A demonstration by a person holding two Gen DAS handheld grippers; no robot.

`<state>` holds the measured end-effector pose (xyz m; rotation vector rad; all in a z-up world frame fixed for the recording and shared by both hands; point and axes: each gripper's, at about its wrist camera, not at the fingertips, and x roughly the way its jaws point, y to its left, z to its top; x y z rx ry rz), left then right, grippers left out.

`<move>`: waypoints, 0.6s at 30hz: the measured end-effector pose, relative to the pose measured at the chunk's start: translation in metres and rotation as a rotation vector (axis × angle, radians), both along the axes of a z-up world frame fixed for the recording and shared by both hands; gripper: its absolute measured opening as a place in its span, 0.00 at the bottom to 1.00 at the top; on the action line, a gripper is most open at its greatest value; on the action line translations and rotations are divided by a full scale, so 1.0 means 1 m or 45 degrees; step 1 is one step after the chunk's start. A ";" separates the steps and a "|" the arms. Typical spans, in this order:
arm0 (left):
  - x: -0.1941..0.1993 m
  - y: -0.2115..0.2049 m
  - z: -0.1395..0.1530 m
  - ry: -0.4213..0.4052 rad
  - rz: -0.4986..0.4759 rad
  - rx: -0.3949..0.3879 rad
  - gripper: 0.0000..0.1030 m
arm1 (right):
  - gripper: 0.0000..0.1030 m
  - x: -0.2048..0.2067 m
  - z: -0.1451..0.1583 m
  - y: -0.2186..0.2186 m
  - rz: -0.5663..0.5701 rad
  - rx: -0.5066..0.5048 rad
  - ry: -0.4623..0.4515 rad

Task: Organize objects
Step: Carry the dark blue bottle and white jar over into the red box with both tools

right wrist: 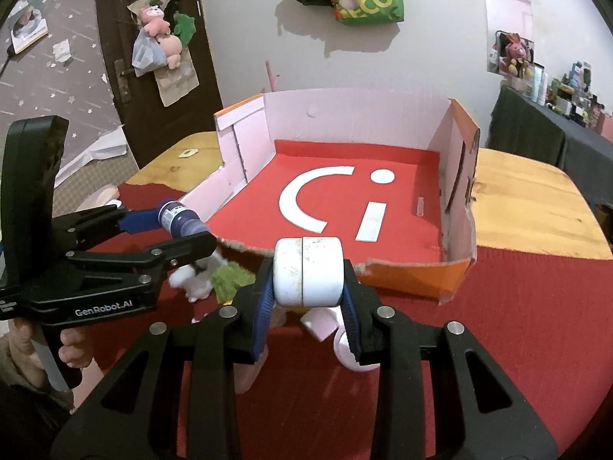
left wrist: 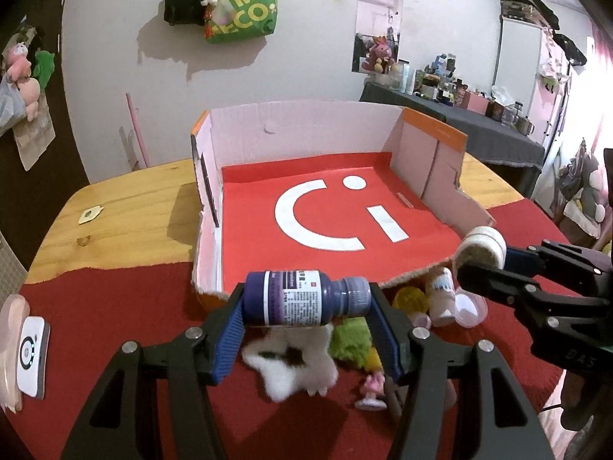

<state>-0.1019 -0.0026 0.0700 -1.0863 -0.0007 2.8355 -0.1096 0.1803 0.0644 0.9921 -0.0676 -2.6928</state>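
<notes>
Left gripper [left wrist: 306, 306], lower centre of left wrist view: dark purple plastic bottle with white label [left wrist: 302, 299] is clamped sideways, held above red cloth [left wrist: 115, 306].

Right gripper [right wrist: 308, 293]: white round jar [right wrist: 308, 270] is gripped, held before torn cardboard tray with red floor [right wrist: 345, 115] at frame centre.

Even indoor light, soft shadows on wall [left wrist: 306, 76]; strong fisheye bending, dark corners.

Both cams sit on grippers, look fwd & down, close to table. Left cam from left, right cam from right. Both see box [left wrist: 306, 207] [right wrist: 345, 199] & each other's gripper.
</notes>
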 end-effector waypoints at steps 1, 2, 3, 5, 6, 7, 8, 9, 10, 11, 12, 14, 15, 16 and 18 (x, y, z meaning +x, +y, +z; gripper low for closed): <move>-0.003 -0.001 0.001 -0.002 0.001 0.002 0.60 | 0.30 -0.003 0.002 0.001 -0.001 -0.002 -0.001; -0.007 -0.001 0.002 -0.004 0.002 0.004 0.60 | 0.30 -0.006 0.003 0.002 -0.002 -0.002 -0.002; -0.010 -0.002 0.003 -0.005 0.003 0.004 0.60 | 0.30 -0.009 0.004 0.003 -0.003 -0.003 -0.004; -0.016 -0.003 0.004 -0.008 0.003 0.002 0.60 | 0.30 -0.015 0.006 0.005 -0.005 -0.009 -0.006; -0.019 -0.003 0.005 -0.009 0.004 0.001 0.60 | 0.30 -0.018 0.006 0.005 -0.005 -0.012 -0.009; -0.022 -0.004 0.005 -0.010 0.005 -0.001 0.60 | 0.30 -0.021 0.007 0.007 -0.006 -0.013 -0.010; -0.026 -0.004 0.006 -0.012 0.006 -0.002 0.60 | 0.30 -0.024 0.008 0.007 -0.007 -0.013 -0.012; -0.028 -0.004 0.007 -0.014 0.007 -0.003 0.60 | 0.30 -0.027 0.009 0.008 -0.008 -0.014 -0.015; -0.031 -0.005 0.007 -0.016 0.007 -0.003 0.60 | 0.30 -0.030 0.009 0.008 -0.009 -0.015 -0.018; -0.034 -0.005 0.008 -0.017 0.008 -0.005 0.60 | 0.30 -0.033 0.010 0.009 -0.010 -0.017 -0.020; -0.037 -0.006 0.008 -0.019 0.009 -0.006 0.60 | 0.30 -0.036 0.010 0.010 -0.011 -0.018 -0.023; -0.043 -0.006 0.008 -0.025 0.011 -0.006 0.60 | 0.30 -0.042 0.010 0.011 -0.012 -0.017 -0.031; -0.046 -0.007 0.008 -0.029 0.012 -0.006 0.60 | 0.30 -0.045 0.009 0.012 -0.013 -0.017 -0.036; -0.049 -0.007 0.008 -0.033 0.012 -0.006 0.60 | 0.30 -0.048 0.009 0.012 -0.014 -0.017 -0.042; -0.055 -0.007 0.007 -0.041 0.012 -0.008 0.60 | 0.30 -0.054 0.008 0.013 -0.016 -0.018 -0.054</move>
